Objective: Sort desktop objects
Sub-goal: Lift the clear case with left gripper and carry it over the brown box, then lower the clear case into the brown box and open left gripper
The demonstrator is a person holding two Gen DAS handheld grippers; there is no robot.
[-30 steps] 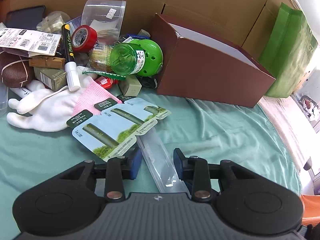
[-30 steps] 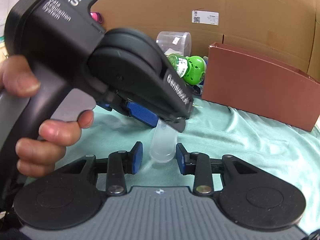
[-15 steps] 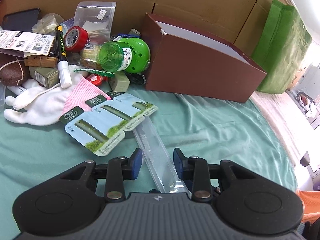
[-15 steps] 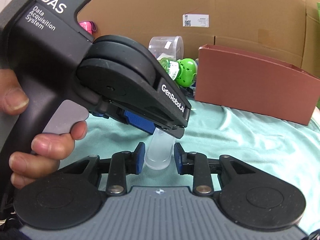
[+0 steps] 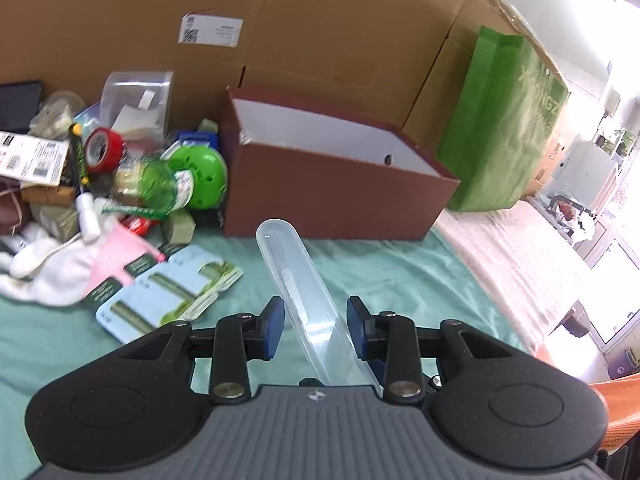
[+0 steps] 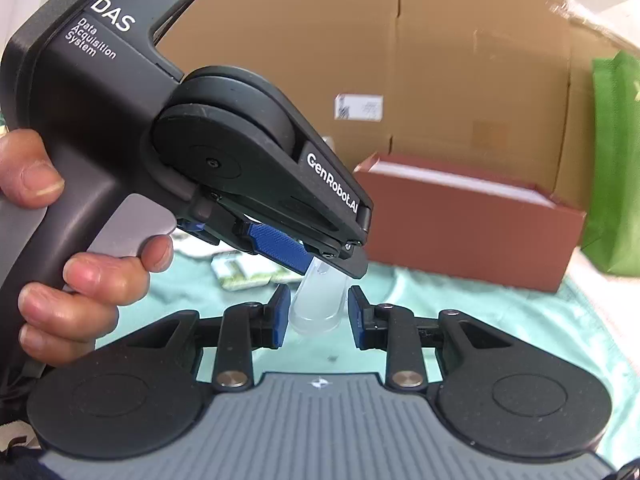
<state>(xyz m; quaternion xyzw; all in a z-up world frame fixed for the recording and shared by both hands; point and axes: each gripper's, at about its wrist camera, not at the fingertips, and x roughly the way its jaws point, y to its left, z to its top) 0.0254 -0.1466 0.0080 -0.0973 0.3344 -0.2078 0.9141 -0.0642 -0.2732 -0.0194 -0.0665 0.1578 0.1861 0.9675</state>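
Clear tube [image 5: 298,280] lifted off cloth; left gripper [image 5: 315,328] and right gripper [image 6: 315,316] both clamp it; the right one's jaws just closed in. Aim for brown box [image 5: 336,196], keep level.

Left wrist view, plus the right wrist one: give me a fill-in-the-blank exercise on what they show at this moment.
1. The left gripper and the right gripper have the same clear ____ between their fingers.
2. The inner wall of the brown box is ____.
3. The bag standing right of the box is ____.
4. The roll of tape in the pile is ____.

Missing words: tube; white; green; red.
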